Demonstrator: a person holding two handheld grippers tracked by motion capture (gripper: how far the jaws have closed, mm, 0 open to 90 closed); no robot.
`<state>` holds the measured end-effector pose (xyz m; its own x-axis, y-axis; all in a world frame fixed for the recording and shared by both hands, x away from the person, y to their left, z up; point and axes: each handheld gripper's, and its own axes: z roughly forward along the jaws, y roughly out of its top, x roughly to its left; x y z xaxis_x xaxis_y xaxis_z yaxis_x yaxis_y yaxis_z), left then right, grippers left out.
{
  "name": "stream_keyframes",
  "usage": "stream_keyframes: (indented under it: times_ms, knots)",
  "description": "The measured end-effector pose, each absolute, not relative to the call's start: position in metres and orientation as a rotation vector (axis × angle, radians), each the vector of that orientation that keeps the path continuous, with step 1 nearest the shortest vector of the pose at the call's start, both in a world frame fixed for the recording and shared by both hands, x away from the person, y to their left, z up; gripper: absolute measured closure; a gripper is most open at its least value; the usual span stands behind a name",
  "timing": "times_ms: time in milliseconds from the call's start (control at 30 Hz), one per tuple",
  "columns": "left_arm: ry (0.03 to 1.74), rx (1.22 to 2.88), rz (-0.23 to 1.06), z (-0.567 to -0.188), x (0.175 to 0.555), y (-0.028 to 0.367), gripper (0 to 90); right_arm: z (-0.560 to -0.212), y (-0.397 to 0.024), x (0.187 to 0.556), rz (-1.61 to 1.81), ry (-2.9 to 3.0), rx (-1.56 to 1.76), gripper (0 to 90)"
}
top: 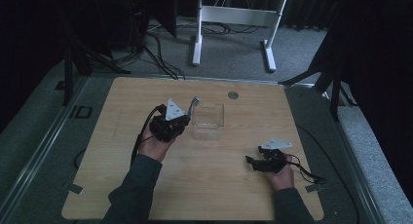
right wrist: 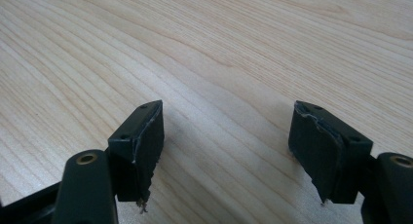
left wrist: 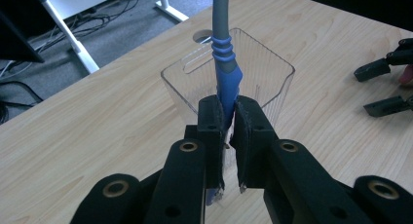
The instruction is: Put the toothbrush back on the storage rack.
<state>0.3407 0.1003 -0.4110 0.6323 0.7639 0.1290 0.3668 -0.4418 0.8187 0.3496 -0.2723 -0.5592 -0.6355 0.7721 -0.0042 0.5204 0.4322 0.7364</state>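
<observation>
Right in front of you, your left gripper (left wrist: 226,131) has its two black jaws squeezed tight on a blue and grey pen (left wrist: 225,73). The pen stands almost straight up, long way up and down, with its grey end high. The clear plastic cup (left wrist: 263,63) sits on the wooden table (top: 204,185) just past the jaws, touching nothing, so I think the pen must go forward a little and then down into it. Your left hand is the near one. Your right gripper (right wrist: 226,151) rests well apart on the table, jaws wide apart and holding nothing.
</observation>
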Motion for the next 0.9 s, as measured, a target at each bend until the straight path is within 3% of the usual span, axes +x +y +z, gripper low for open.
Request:
stream_keyframes:
  times_ms: [900]
  knots:
    - [0.859,1.973,0.655,-0.4064,0.3449,0.0993,82.2,-0.5593,-0.2724,0.3497,1.03,2.349,1.105,28.5]
